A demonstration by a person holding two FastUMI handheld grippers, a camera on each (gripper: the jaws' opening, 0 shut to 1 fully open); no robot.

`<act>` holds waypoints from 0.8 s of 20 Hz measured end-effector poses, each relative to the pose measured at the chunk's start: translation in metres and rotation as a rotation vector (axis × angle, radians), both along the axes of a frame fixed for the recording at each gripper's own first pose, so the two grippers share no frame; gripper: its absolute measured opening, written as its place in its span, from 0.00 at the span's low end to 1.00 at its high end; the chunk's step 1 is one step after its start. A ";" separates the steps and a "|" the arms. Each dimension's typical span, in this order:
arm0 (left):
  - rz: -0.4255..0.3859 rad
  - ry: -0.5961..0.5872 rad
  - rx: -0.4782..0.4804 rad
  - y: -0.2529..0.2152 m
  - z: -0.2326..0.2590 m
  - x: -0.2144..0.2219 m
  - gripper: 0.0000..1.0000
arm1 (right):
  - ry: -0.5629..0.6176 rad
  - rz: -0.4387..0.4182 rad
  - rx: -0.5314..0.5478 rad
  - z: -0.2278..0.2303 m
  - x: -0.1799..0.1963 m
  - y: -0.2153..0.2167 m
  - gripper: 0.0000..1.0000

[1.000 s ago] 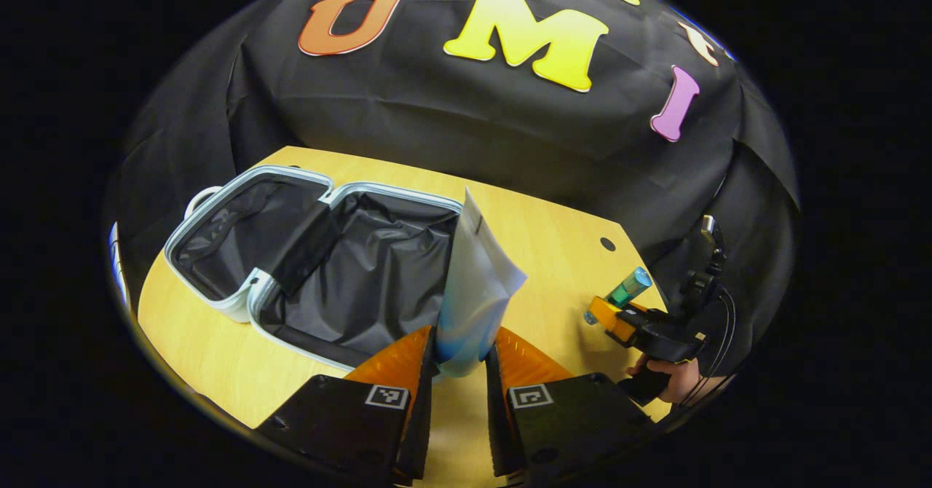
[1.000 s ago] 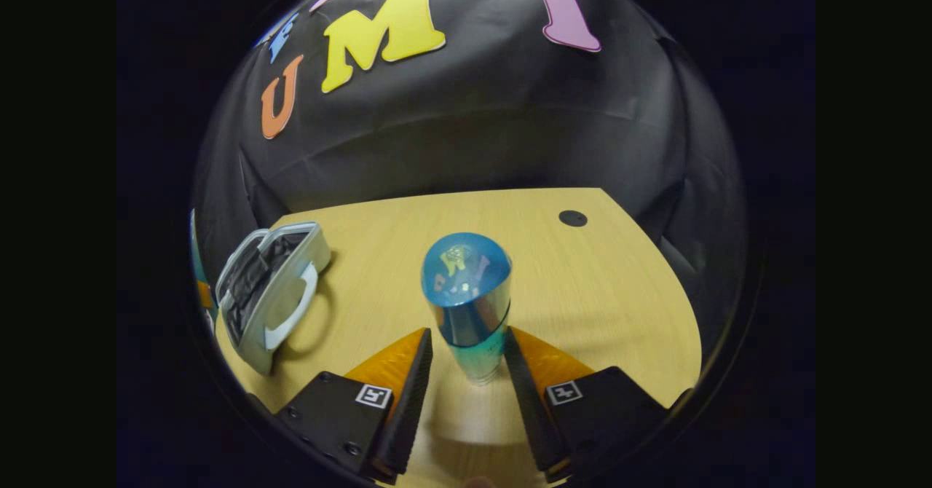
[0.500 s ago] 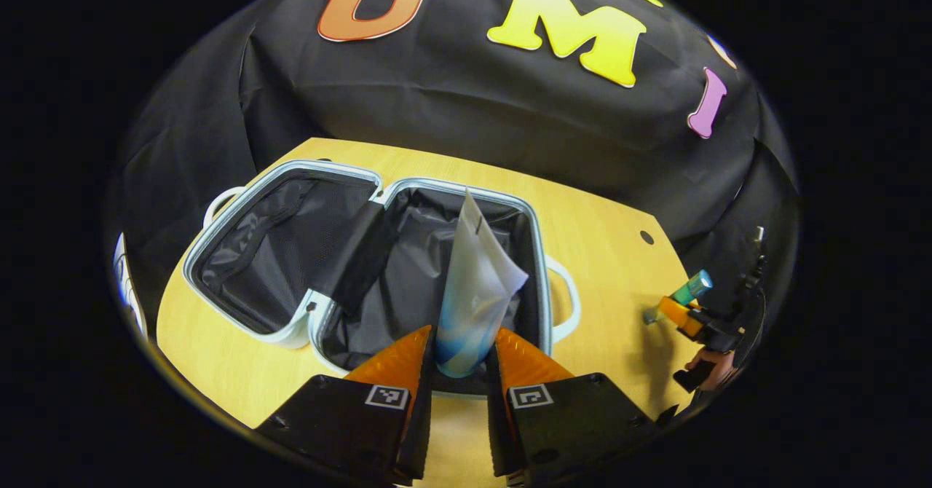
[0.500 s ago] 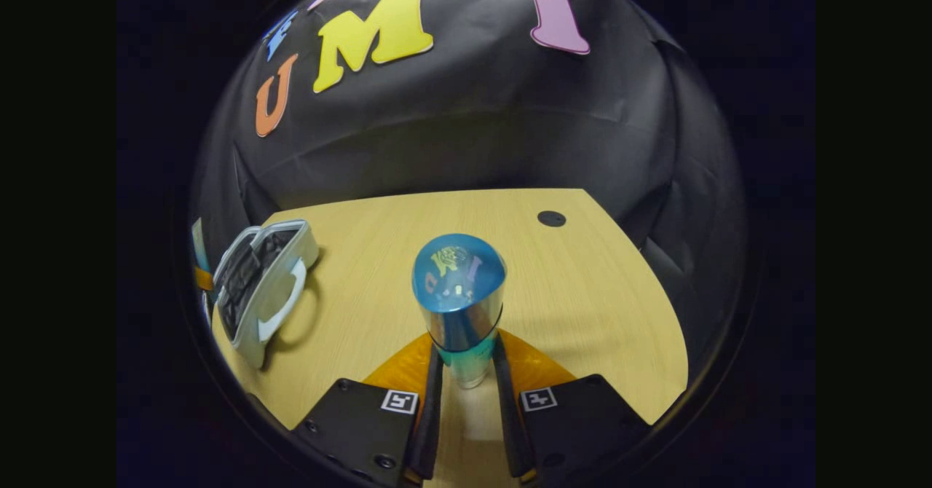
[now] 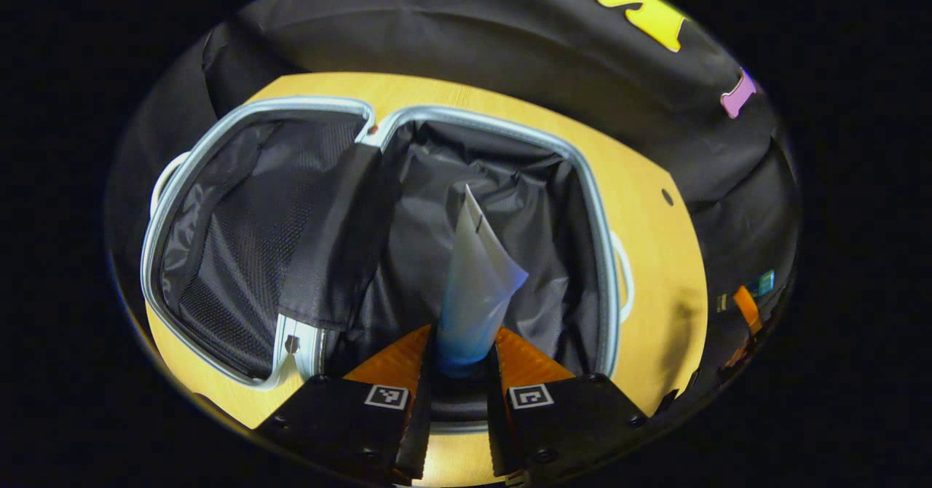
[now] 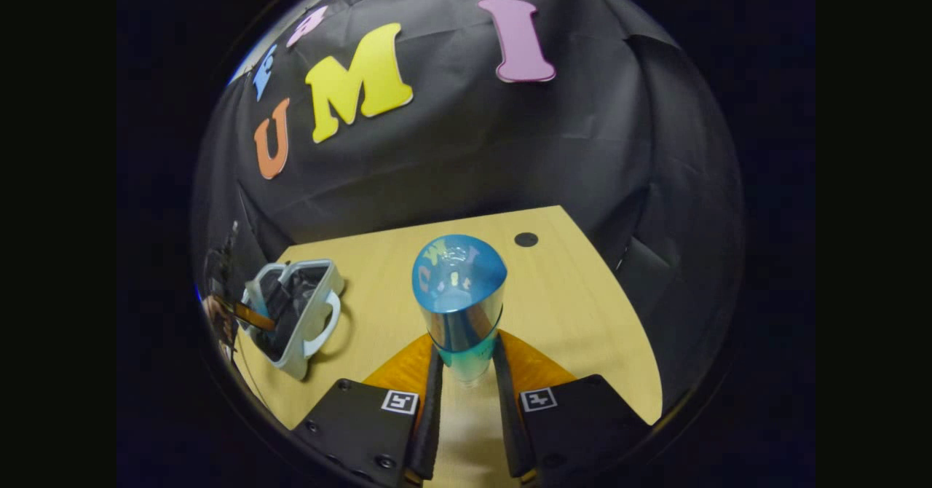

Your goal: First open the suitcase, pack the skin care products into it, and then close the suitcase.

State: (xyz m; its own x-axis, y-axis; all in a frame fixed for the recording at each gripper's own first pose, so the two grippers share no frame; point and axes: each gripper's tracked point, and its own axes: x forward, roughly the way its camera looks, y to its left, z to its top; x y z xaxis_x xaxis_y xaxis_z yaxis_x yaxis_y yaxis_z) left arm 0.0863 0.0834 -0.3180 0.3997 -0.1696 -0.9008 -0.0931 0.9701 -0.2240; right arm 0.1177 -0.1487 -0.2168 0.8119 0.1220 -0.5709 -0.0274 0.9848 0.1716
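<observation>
The pale grey suitcase (image 5: 598,204) lies open on the wooden table, both black-lined halves facing up. My left gripper (image 5: 457,360) is shut on a white and blue squeeze tube (image 5: 475,284), held upright over the right half's lining. In the right gripper view my right gripper (image 6: 466,375) is shut on a bottle with a shiny blue cap (image 6: 459,295), lifted above the table. The suitcase (image 6: 306,342) shows small at the far left there, with the left gripper (image 6: 244,313) over it. The right gripper (image 5: 746,306) appears far off at the right edge of the left gripper view.
The wooden table (image 6: 568,306) has a small dark round hole (image 6: 526,239) near its back right corner. A black cloth wall stands close behind the table. The suitcase's white handle (image 5: 625,277) sticks out on its right side.
My left gripper has carried the tube from beside the suitcase to over its right half and come lower. My right gripper has shut on the bottle and raised it slightly.
</observation>
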 end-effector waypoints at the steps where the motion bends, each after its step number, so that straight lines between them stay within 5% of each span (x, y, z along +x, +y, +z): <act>1: -0.018 0.033 0.012 0.003 -0.007 0.000 0.36 | -0.010 -0.016 0.000 0.012 -0.007 -0.009 0.34; 16: -0.140 0.268 0.149 0.002 -0.025 0.014 0.36 | -0.142 -0.162 -0.043 0.156 -0.135 -0.085 0.34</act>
